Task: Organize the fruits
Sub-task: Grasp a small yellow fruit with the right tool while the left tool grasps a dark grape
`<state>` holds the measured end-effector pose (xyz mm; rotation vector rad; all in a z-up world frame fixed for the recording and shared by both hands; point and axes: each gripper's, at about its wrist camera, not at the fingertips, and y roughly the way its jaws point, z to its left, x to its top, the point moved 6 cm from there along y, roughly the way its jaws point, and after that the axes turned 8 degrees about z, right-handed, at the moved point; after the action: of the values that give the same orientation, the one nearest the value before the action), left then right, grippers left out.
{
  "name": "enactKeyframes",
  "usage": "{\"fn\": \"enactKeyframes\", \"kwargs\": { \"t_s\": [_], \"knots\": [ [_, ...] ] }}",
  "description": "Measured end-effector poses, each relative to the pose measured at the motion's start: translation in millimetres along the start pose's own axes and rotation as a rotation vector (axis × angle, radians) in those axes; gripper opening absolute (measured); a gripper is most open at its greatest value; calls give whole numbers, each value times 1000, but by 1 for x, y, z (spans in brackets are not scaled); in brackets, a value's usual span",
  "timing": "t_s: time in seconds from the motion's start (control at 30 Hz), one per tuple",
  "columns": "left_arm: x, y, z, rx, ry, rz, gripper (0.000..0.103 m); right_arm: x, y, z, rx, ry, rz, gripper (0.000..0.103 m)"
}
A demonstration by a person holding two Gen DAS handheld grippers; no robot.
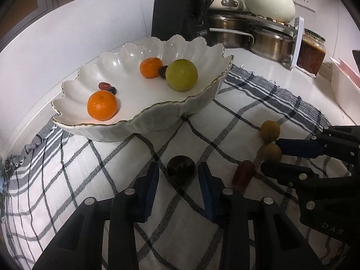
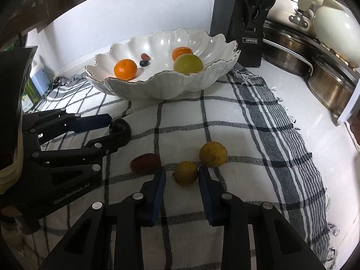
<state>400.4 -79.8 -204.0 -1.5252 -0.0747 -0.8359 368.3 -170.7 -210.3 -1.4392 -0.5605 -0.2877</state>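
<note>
Here both tools are down on the checked cloth [image 2: 225, 121] in front of the scalloped white bowl [image 1: 198, 103], each one lined up on its own fruit. The left gripper [image 1: 177, 175] has its fingers apart with the dark plum [image 1: 180, 172] sitting right between them, straight ahead along the fingers, a slim gap showing on either side. The right gripper [image 2: 182, 175] likewise has its fingers apart around the small yellow-brown fruit [image 2: 186, 172], the pads close on both flanks but, as far as I can judge, not yet pressing. Both fruits are round, so no long axis matters; closing straight in looks enough. On the near side of the bowl, a larger yellow fruit [image 2: 213, 153] sits just beyond the right fingers, and a reddish oblong fruit [image 2: 145, 162] lies between the two grippers, close enough to be nudged.
</note>
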Motion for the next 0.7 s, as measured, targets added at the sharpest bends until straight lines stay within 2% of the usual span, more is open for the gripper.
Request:
{"fn": "enactKeyframes", "kwargs": {
  "t_s": [0.1, 0.17, 0.4, 0.7],
  "knots": [
    [0, 3, -2, -2, 7, 9, 32, 0, 2, 0, 4, 2, 3, 30],
    [-1, 5, -2, -4, 3, 15, 28, 1, 2, -1, 5, 4, 3, 25],
    [-2, 2, -1, -13, -14, 13, 27, 1, -1, -1, 8, 8, -11, 25],
    [-1, -21, 4, -10, -43, -23, 27, 4, -14, 2, 18, 1, -46, 25]
  ]
}}
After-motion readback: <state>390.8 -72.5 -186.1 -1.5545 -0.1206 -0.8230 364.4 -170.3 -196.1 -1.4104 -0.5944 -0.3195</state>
